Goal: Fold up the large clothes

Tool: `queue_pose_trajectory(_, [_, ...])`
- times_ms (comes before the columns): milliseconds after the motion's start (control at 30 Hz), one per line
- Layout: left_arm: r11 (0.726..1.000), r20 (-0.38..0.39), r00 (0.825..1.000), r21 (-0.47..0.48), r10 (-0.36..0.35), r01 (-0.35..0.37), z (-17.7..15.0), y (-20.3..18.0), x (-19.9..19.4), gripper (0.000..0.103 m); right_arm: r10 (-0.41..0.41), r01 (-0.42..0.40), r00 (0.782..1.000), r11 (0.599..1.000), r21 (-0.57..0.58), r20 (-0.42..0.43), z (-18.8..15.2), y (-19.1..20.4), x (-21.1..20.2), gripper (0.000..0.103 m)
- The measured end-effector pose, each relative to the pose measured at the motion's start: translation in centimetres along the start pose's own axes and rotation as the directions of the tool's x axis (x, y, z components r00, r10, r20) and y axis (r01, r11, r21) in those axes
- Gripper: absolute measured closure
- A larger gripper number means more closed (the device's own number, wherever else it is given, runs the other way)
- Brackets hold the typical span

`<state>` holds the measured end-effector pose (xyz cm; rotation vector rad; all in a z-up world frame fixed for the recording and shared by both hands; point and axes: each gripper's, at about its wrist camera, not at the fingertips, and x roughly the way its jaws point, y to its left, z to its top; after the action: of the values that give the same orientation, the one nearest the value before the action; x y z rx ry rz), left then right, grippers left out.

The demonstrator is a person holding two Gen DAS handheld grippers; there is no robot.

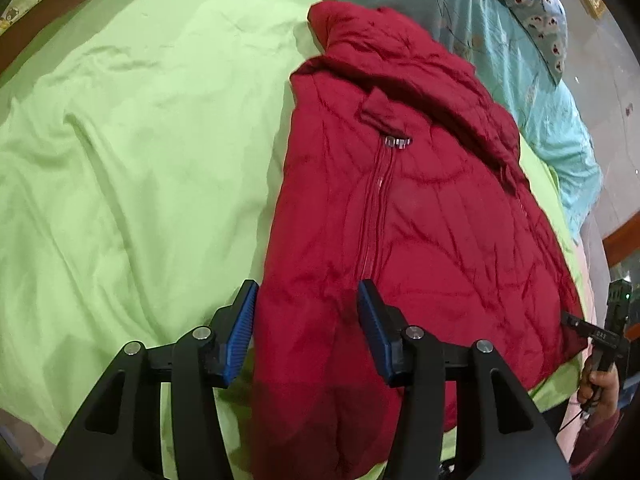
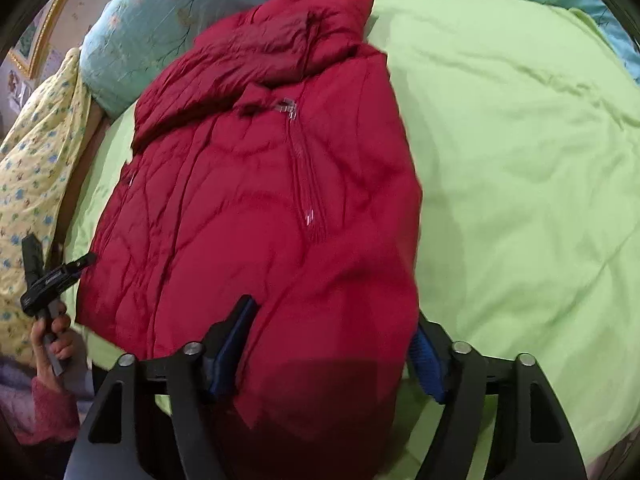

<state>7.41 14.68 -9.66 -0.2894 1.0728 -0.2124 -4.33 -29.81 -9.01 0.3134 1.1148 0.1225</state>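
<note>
While both wrist cams frame the red puffer jacket [image 1: 404,216] lying zipped, front up, on the lime-green sheet [image 1: 132,152], each shows a different edge. Left gripper [image 1: 306,320]: jaws wide apart, blue pads [image 1: 240,332] straddling the jacket's near hem, nothing pinched. Right gripper [image 2: 332,344]: jaws also spread wide, jacket hem bulging up between them and hiding part of the right pad; can't tell if fabric touches the pads, no clamp on it.

Left view only: a patterned pillow [image 1: 536,12] past the teal floral quilt [image 1: 500,48], plus the other gripper at the jacket's right edge. Right view only: yellow floral fabric [image 2: 36,168] on the left and a gold picture frame [image 2: 44,28]. Collar flap and zipper pull [image 1: 397,142] are sharper in the left view; right view is motion-blurred.
</note>
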Motion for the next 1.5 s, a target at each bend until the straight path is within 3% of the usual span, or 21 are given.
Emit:
queue_pose_trajectory(100, [1.000, -0.011, 1.000, 0.005, -0.010, 0.010, -0.9, 0.2, -0.2, 0.049, 0.038, -0.038, 0.999, 0.999, 0.035, -0.009, -1.0, -1.1, -0.6, 0.056])
queue_pose_trajectory(367, [0.991, -0.097, 0.986, -0.016, -0.135, 0.134, -2.9, 0.4, 0.8, 0.049, 0.102, -0.102, 0.995, 0.993, 0.065, 0.003, -1.5, -1.2, -0.3, 0.052])
queue_pose_trajectory(500, [0.989, -0.110, 0.983, 0.026, -0.144, 0.147, -3.9, -0.7, 0.7, 0.049, 0.112, -0.113, 0.994, 0.991, 0.076, 0.008, -1.6, -1.1, 0.2, 0.052])
queue_pose_trajectory(567, [0.987, -0.099, 0.984, 0.058, -0.147, 0.153, -4.2, -1.3, 0.2, 0.057, 0.119, -0.120, 0.993, 0.990, 0.079, 0.020, -1.8, -1.2, -0.1, 0.057])
queue_pose_trajectory(600, [0.985, -0.095, 0.984, 0.072, -0.150, 0.157, -4.2, -1.6, 0.0, 0.070, 0.125, -0.126, 0.992, 0.989, 0.076, 0.027, -1.9, -1.1, -0.3, 0.064])
queue_pose_trajectory(700, [0.982, -0.081, 0.984, 0.085, -0.161, 0.168, -4.2, -1.8, -0.9, 0.080, 0.143, -0.146, 0.989, 0.987, 0.061, 0.049, -2.1, -0.7, -1.0, 0.073])
queue_pose_trajectory(967, [0.971, -0.027, 0.974, 0.081, -0.223, 0.225, -4.3, -1.6, -4.0, 0.085, 0.207, -0.210, 0.975, 0.977, 0.023, 0.085, -2.7, 0.0, -2.7, 0.078])
queue_pose_trajectory(1133, [0.955, 0.014, 0.959, 0.100, -0.283, 0.280, -4.5, -1.8, -6.8, 0.086, 0.287, -0.288, 0.951, 0.957, -0.008, 0.118, -3.7, 0.1, -4.7, 0.079])
queue_pose_trajectory(1333, [0.918, 0.106, 0.913, 0.110, -0.393, 0.382, -3.0, -1.6, -10.5, 0.086, 0.415, -0.415, 0.883, 0.909, -0.045, 0.218, -3.8, 0.1, -7.9, 0.080])
queue_pose_trajectory(1500, [0.911, 0.191, 0.891, 0.082, -0.412, 0.403, -0.2, -1.3, -11.5, 0.086, 0.459, -0.466, 0.839, 0.883, -0.050, 0.293, -1.9, -0.4, -9.2, 0.080])
